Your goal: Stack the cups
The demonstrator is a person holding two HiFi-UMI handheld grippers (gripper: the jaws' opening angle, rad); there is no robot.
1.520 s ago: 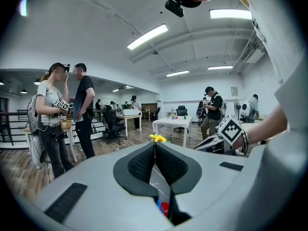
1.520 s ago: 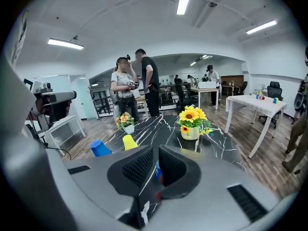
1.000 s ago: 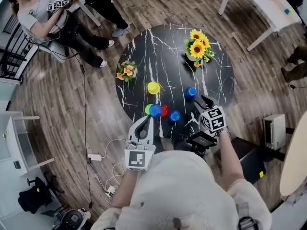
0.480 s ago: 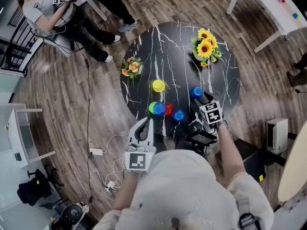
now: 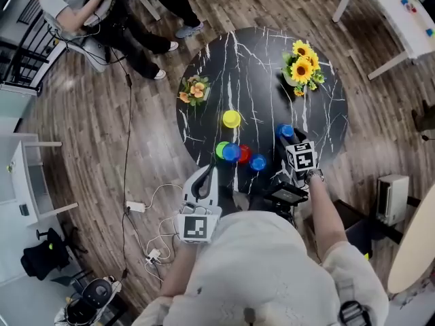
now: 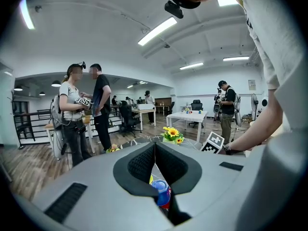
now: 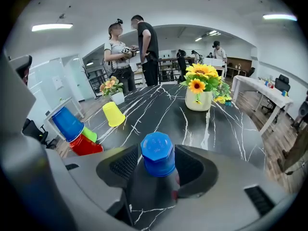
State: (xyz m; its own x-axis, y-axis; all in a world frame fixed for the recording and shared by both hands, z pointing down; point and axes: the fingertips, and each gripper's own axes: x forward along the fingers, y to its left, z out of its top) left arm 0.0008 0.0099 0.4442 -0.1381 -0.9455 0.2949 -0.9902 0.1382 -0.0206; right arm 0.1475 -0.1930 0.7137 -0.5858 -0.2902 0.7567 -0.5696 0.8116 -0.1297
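On the worktop [image 5: 251,66], a pot [image 5: 195,88] stands left of the vase [image 5: 302,65]; the cups [image 5: 232,153] lie nearer, before the vase.

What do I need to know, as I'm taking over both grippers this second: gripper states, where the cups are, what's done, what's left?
Left gripper: shut, empty, aimed at the bunched cups.
Right gripper: jaws have just been opening and are now wide around an upside-down blue cup on the black table, not pressing it.
Cups: yellow cup alone mid-table; green cup, second blue cup and red cup bunched at the near edge; third blue cup beside them.
Done: no finished stack shows; whether the bunched cups nest, I cannot tell.
Left: grip the blue cup, then stack all six.
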